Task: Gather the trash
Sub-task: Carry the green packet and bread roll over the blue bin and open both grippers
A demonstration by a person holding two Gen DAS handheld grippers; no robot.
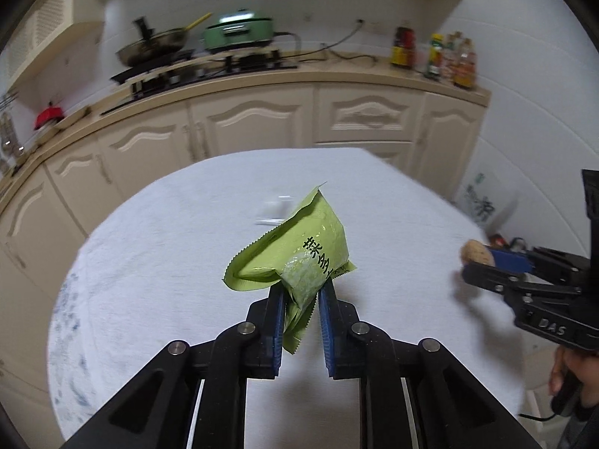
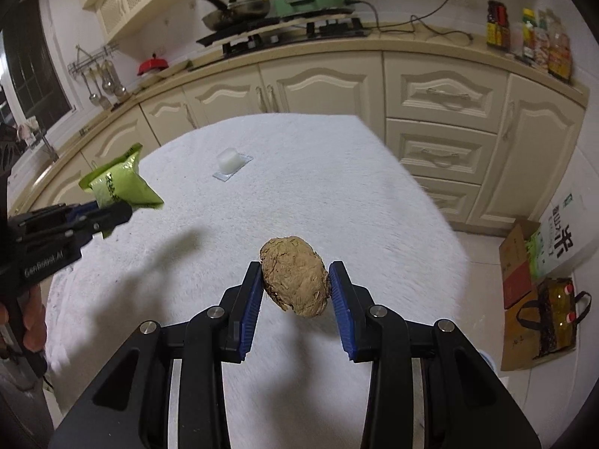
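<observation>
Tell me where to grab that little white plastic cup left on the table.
Grip the white cup across its raised blocky body, coming down from above: it sits low on a flat film tab on the white tablecloth, too thin to pinch.

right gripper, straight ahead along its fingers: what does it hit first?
Apart from the brown lump it already grips, the right gripper points down at the white tablecloth, so probably bare cloth first. The small white block lies farther on and left of that line; depth is uncertain.
</observation>
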